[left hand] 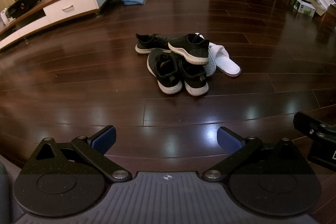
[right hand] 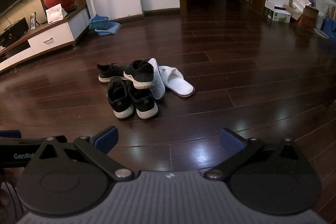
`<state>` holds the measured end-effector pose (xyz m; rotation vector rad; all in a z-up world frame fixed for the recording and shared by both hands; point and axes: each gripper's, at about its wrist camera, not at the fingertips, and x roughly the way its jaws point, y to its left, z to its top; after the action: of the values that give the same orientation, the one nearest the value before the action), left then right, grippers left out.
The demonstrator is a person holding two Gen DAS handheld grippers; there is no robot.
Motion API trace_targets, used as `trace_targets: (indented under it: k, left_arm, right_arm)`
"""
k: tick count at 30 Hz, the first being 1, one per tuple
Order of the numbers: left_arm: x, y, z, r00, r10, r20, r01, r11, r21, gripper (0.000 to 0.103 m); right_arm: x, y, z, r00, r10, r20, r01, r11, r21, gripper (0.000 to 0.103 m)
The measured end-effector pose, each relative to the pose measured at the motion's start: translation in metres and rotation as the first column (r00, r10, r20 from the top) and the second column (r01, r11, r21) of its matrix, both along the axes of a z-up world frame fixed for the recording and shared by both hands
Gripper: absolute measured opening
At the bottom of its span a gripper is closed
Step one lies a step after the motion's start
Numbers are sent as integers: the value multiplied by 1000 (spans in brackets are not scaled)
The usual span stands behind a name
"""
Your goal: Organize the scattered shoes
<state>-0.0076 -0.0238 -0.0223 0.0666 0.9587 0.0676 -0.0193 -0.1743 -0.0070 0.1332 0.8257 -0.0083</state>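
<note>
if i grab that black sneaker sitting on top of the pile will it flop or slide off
The top black sneaker probably keeps its shape: its thick white sole looks stiff, though the knit upper may dent. It rests tilted on the near pair of sneakers and against an upturned white slipper, so a nudge would likely tip it. It looks light for its size.
</note>
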Motion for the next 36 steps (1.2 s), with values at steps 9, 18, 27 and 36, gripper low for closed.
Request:
trace_targets:
  k: [9, 18, 27, 36]
  left_arm:
    - [0, 2, 4, 1000, 16, 19, -13, 994, -107, 103]
    - [11, 33, 22, 999, 26, 46, -18, 985, -171, 103]
    - [24, 42, 29, 999, 19, 35, -11, 974, -225, 103]
    - [42, 76, 30, 994, 92, 50, -75, 960, -268, 103]
  right_arm:
    - [12, 6, -1, 1000, -8, 5, 8, 1000, -1, 103]
    - [6, 5, -5, 1000, -5, 19, 5, 1000, -2, 103]
    - [13, 16, -3, 998, -33, 52, 31, 999, 41, 103]
    - [18, 23, 3, 989, -112, 93, 98, 984, 147, 103]
